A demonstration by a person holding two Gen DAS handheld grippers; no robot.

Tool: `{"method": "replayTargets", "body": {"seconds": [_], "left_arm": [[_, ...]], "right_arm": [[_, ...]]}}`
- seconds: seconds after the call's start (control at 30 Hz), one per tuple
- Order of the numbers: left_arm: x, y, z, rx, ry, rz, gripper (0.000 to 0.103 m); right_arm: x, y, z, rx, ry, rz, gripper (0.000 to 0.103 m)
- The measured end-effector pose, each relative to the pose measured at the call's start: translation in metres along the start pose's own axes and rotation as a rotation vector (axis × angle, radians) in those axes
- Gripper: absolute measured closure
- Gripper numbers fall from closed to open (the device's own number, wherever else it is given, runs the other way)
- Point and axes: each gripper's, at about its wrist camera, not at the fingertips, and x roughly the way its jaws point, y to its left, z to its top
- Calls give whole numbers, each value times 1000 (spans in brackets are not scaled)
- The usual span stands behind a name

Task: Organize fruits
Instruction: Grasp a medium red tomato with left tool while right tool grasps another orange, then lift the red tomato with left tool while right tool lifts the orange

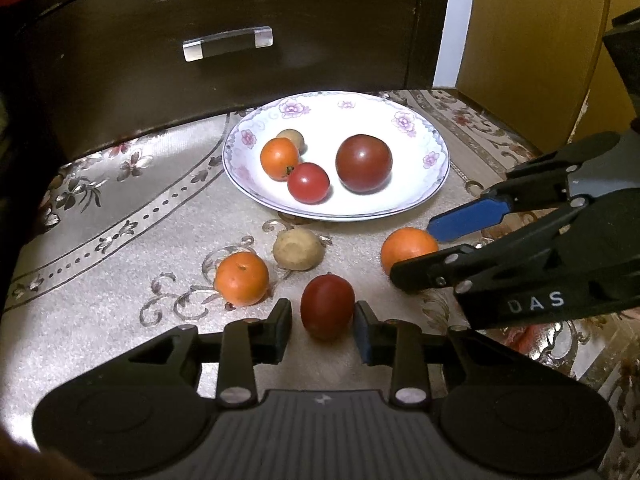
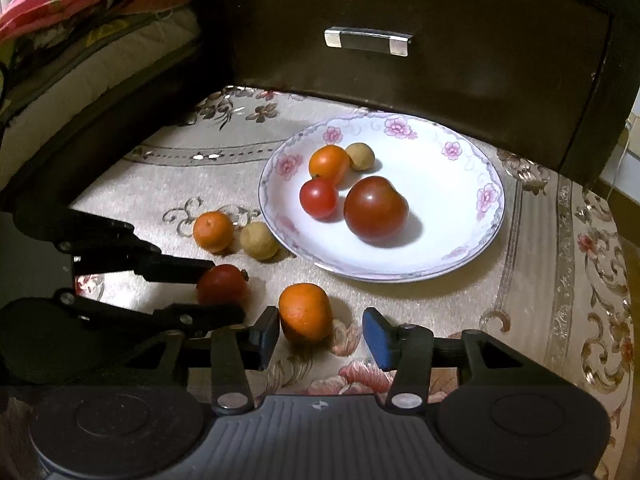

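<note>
Straddling a red tomato [image 1: 327,306], the left tool [image 1: 323,330] has its jaws spread with a sliver of gap on either side, so nothing is gripped yet. The right tool [image 2: 320,336] is likewise open around an orange [image 2: 305,312]; its left pad sits almost against the fruit while the blue pad stands clearly off. Both fruits lie on the cloth-covered worktop [image 1: 120,320] near its front edge. Between them and the flowered plate [image 1: 436,184] rest another orange [image 1: 241,278] and a small brown fruit [image 1: 298,249], still loose on the cloth. The plate, toward the back edge by the dark drawer front [image 1: 240,80], already carries four pieces.

The step in hand looks like a double pick-up: each tool placed around its fruit, closure pending. The next move likely calls for gentle squeezing, since the tomato would bruise or roll, then lifting both clear and carrying them over the rim without knocking the loose fruit.
</note>
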Motion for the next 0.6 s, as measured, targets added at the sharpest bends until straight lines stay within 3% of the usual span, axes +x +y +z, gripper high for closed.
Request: {"method": "replayTargets", "body": {"seconds": [0.1, 0.17, 0.23, 0.6], "left_arm": [[0, -3, 0, 19, -5, 9, 63], [0, -4, 0, 31, -7, 13, 63], [0, -4, 0, 34, -5, 13, 64], [1, -4, 0, 35, -5, 6, 67]], "right_arm": [[3, -1, 1, 5, -3, 11, 60], [6, 1, 1, 4, 1, 23, 65], [6, 4, 2, -9, 7, 25, 77], [6, 7, 2, -33, 14, -7, 77]]}}
